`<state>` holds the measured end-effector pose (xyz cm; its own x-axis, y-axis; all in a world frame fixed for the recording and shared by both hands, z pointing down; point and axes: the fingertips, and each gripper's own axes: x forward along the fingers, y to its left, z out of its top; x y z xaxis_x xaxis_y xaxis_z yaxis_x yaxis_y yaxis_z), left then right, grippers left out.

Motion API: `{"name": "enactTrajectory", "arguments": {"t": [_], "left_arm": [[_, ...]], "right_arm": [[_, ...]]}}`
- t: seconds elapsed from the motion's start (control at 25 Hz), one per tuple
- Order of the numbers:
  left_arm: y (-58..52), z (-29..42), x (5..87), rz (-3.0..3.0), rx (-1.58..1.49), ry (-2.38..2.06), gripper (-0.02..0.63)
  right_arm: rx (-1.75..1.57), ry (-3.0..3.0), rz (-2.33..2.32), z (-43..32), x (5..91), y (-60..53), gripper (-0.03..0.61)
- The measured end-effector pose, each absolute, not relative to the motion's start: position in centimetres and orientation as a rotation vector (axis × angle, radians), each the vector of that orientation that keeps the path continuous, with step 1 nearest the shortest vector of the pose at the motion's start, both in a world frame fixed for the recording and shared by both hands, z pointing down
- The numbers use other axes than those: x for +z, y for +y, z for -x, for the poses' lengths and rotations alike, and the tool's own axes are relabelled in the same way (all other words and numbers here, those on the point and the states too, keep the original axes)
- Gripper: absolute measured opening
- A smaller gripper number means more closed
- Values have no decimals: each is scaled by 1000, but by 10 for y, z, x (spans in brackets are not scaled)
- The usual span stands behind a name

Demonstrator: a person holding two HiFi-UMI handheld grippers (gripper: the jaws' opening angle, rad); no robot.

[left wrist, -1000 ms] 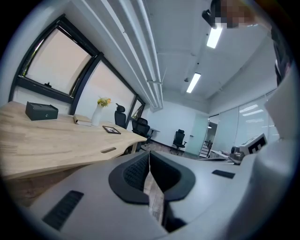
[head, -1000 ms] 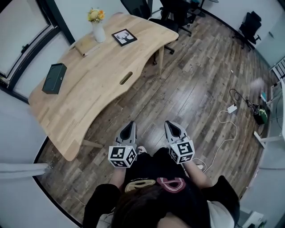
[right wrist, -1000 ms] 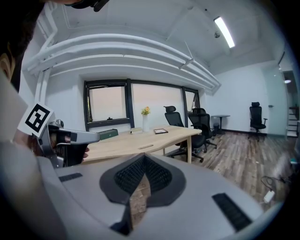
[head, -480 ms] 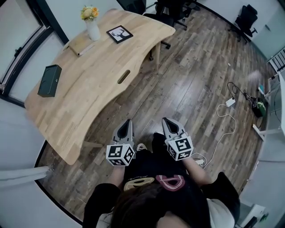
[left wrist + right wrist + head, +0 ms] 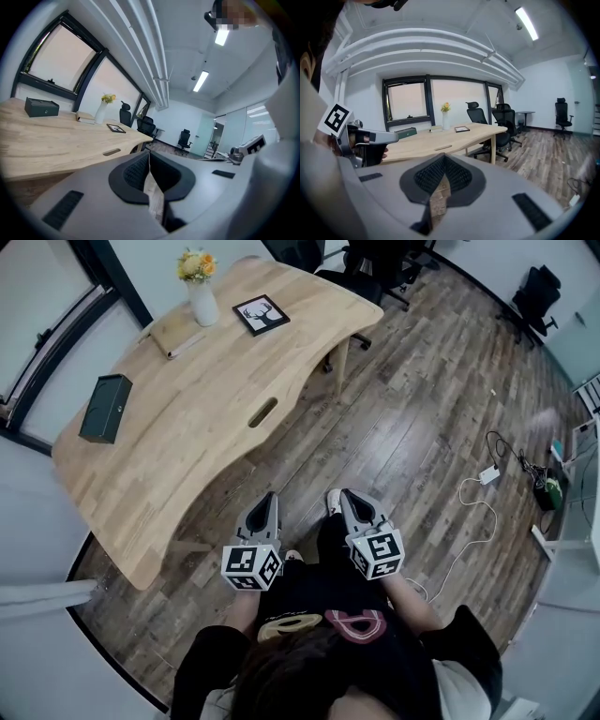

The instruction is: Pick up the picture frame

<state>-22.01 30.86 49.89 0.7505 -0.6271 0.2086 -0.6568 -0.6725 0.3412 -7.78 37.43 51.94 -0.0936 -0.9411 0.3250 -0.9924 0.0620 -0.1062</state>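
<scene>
A shoe (image 5: 333, 501) has stepped forward since a second ago, up beside the right gripper (image 5: 349, 495). The picture frame (image 5: 261, 315) lies flat at the far end of the wooden desk (image 5: 187, 427), near the flower vase (image 5: 203, 304). Well short of the desk's near edge, that gripper and the left gripper (image 5: 267, 498) hang over the floor, both with jaws closed on nothing.
</scene>
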Motion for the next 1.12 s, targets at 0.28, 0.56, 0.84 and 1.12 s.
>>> {"name": "enactTrajectory", "arguments": {"t": [0.28,0.56,0.84,1.12], "left_arm": [[267,170,495,-2537,90,-1037,20],[222,123,492,-2486,99,-1163,20],[191,90,498,-2387,115,-1312,20],[175,52,503,-2328,85,-1377,20]], "right_arm": [[459,-2206,-1953,28,519,318,11],[449,-2284,-1859,-14,511,252,11],[440,-2353,-1740,-57,508,206,11],[436,-2374,-1670,-106,513,175,11]]}}
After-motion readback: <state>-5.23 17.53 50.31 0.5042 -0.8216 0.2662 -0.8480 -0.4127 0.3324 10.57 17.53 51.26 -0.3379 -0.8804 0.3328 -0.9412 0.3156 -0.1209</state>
